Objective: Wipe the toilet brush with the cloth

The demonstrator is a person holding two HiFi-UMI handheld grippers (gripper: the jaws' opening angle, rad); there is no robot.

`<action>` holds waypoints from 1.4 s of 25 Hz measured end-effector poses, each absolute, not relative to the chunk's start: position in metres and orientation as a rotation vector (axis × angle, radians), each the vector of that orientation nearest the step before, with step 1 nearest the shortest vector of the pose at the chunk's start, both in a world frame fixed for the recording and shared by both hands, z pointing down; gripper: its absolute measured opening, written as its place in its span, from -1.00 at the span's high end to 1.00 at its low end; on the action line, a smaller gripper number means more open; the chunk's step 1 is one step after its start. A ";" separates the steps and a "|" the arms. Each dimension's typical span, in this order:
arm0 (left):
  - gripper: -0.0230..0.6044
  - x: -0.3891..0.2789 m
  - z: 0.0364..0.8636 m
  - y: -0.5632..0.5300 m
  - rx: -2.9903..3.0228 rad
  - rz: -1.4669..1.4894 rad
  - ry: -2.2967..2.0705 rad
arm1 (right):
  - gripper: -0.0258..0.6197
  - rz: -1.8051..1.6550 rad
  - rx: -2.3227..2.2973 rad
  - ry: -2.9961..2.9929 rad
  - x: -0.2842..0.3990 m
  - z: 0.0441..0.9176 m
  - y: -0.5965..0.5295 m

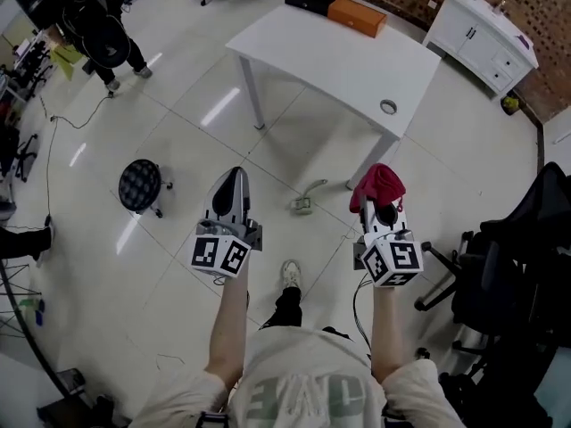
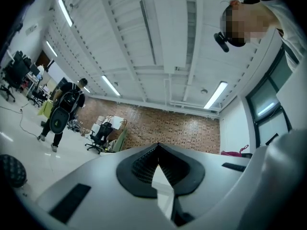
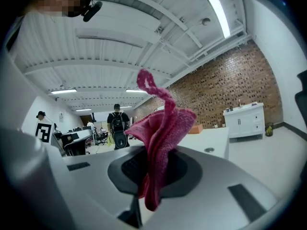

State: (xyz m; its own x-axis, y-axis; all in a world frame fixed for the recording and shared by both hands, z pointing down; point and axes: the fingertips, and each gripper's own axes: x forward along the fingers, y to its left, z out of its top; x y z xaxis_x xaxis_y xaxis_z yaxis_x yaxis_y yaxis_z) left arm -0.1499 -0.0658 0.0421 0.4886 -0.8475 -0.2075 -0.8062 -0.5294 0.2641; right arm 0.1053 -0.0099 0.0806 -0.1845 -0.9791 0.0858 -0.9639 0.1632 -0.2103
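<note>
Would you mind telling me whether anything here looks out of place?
Yes: what looks like the toilet brush lies on the floor by the white table, held by nothing. The left hand-held gripper is shut and empty; the right hand-held gripper clamps the pink cloth.

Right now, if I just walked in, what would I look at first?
Probably the pink cloth, pinched in the right hand-held gripper and sticking up like a little flag. Next comes the left hand-held gripper beside it, shut on nothing. A white table stands just ahead of both.
</note>
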 end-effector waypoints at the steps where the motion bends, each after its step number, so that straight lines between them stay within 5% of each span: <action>1: 0.91 -0.151 0.040 -0.042 2.596 -0.487 -1.452 | 0.82 -0.322 -1.957 2.347 0.104 0.078 0.012; 14: 0.91 -0.142 0.004 0.260 2.577 -0.607 -1.456 | 0.82 -0.247 -1.819 2.399 0.089 0.031 0.299; 35: 0.91 -0.141 -0.017 0.345 2.685 -0.599 -1.276 | 0.82 -0.324 -1.802 2.438 0.007 0.039 0.394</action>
